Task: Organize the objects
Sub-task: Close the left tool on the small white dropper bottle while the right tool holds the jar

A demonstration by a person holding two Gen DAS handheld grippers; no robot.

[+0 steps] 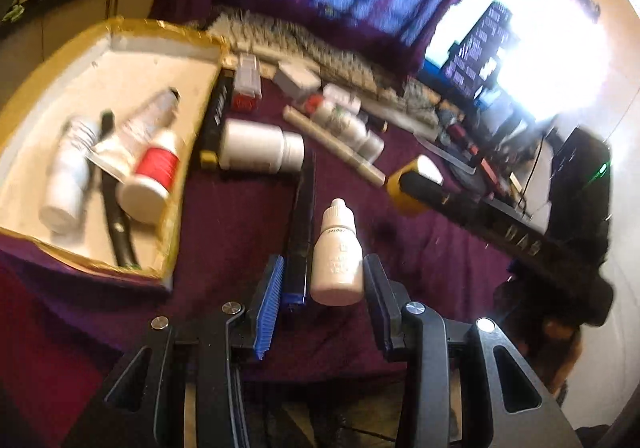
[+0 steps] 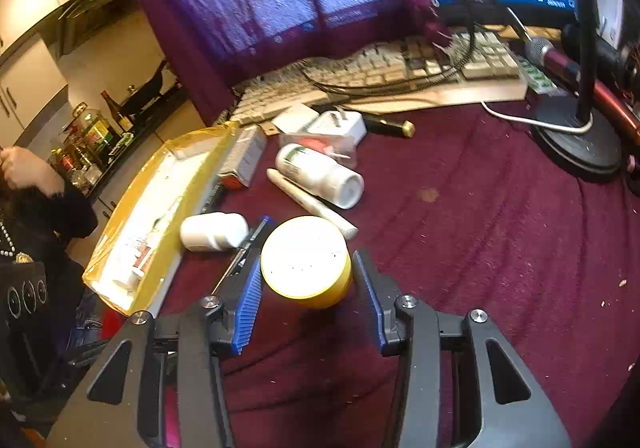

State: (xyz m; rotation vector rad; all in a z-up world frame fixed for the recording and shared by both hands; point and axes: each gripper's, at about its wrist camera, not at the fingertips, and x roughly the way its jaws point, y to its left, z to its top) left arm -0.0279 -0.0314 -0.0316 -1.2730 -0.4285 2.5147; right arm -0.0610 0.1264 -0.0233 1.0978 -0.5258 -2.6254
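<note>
Left wrist view: the left tool (image 1: 324,280) pinches a small white dropper bottle (image 1: 337,256) above the maroon tabletop (image 1: 224,216), near the tray (image 1: 120,60) by its left edge; such a slim bottle could pivot and slip.

Right wrist view: the right tool (image 2: 308,288) grips a yellow-rimmed jar (image 2: 306,262); its round wall may slide free.
</note>
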